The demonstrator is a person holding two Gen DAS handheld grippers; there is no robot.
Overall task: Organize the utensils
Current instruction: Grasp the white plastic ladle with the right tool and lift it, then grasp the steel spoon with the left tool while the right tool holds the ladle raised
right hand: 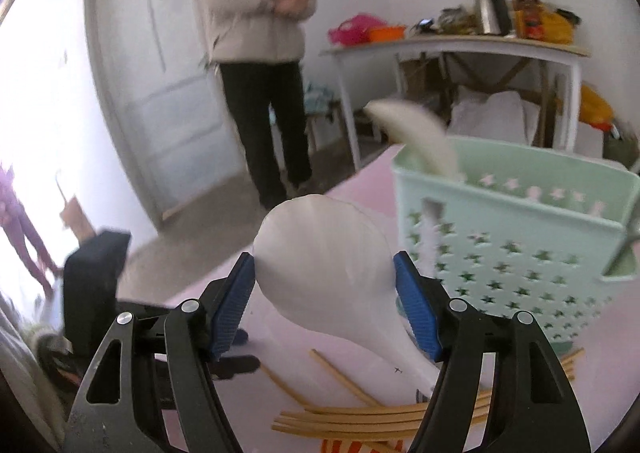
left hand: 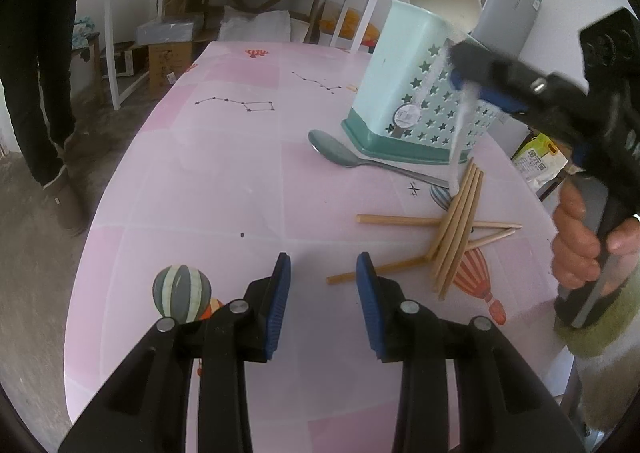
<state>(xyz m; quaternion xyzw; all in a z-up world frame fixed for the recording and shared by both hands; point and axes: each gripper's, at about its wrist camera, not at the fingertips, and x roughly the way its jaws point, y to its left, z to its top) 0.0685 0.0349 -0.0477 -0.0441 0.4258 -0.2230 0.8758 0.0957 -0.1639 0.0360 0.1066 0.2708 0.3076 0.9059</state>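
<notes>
Gripping a white rice paddle [right hand: 328, 273] between its pads, the right hand-held gripper [right hand: 324, 293] lifts it beside the mint utensil holder [right hand: 520, 245], presumably to drop it in. Left hand-held gripper [left hand: 324, 293] hovers apart, empty, near chopsticks [left hand: 456, 229] and metal spoon [left hand: 340, 151] on the worktop [left hand: 200, 193].

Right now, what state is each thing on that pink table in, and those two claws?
Left claw: open, empty, above the table.
Right claw: shut on white spoon.
Utensil holder: upright, one white ladle inside.
Metal spoon: lying flat beside the holder.
Chopsticks: loose, crossed in a pile on the table.
</notes>
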